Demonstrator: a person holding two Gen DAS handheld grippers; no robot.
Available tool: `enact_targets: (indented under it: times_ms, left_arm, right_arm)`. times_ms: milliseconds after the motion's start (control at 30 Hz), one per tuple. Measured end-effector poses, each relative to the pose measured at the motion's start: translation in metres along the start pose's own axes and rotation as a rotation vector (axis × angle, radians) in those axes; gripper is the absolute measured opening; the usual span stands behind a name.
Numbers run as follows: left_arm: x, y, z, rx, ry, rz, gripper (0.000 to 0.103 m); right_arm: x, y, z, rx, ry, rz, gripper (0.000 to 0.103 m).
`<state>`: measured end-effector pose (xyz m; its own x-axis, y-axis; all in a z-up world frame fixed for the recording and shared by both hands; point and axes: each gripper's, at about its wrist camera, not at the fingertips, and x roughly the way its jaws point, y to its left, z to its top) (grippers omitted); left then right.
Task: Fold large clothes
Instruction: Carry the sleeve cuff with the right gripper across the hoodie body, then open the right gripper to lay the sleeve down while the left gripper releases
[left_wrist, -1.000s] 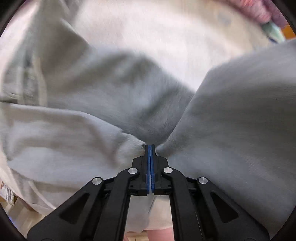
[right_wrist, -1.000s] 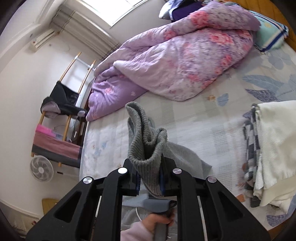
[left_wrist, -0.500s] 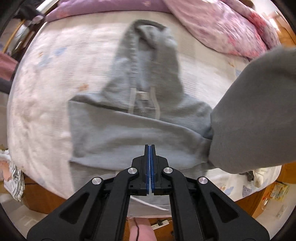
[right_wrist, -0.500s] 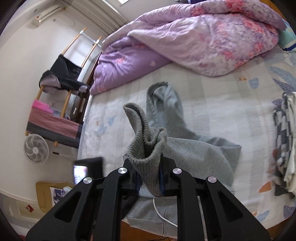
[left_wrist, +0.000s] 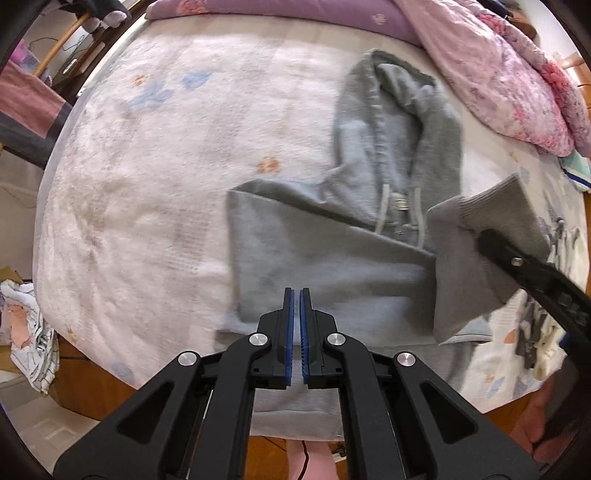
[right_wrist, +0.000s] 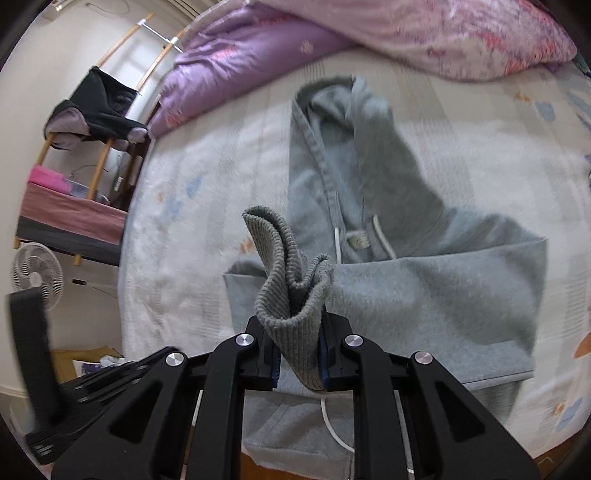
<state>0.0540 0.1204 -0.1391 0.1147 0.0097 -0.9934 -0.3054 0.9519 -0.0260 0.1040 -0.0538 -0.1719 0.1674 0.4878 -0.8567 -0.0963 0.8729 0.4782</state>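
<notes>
Left wrist view is looking down at a gray hoodie (left_wrist: 317, 254) lying flat on the bed (left_wrist: 147, 166). Its hood (left_wrist: 399, 122) is pointing away toward the purple blanket (left_wrist: 491, 70), and its bottom edge is hanging over the near side of the bed. The left claw (left_wrist: 296, 314) is floating above the lower part of the hoodie. Its two blue pads are sitting almost together with only a thin gap between them, and nothing is caught in there.

On the right side of this view the right claw (left_wrist: 491, 240) is poking in, and a gray sleeve cuff (left_wrist: 476, 218) is hanging from it above the hoodie.

Right wrist view is showing the same thing up close. The right claw (right_wrist: 298, 354) is squeezing the ribbed sleeve cuff (right_wrist: 288, 280) tight between its blue pads, and the cuff is sticking up in a bunched fold. Behind it the hoodie (right_wrist: 424, 291) is spreading across the bed (right_wrist: 192, 229), with two white strings (right_wrist: 380, 236) lying on its chest under the hood (right_wrist: 343, 136). The purple blanket (right_wrist: 258, 48) is piled at the far end of the bed. A white fan (right_wrist: 33, 277) is standing on the floor to the left, and dark clothes (right_wrist: 96, 107) are hanging on a wooden rack beside the bed.
</notes>
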Motion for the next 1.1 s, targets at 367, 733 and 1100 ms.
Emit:
enact_targets:
  times_ms: [367,733,1100]
  left_arm:
    - [0.047,0.067,-0.016,-0.117,0.033,0.025,0.006]
    - [0.053,0.088,-0.027,-0.194,0.061,-0.034,0.034]
    - [0.145,0.025,-0.03,-0.281,0.259,-0.202,0.034]
  right_arm:
    - [0.129,0.025,-0.038,-0.038,0.112,-0.032,0.021]
    - [0.104,-0.022,-0.055,0.091,0.246,0.198,0.088]
    - [-0.01,-0.234,-0.111,0.508,0.194,0.017,0.076]
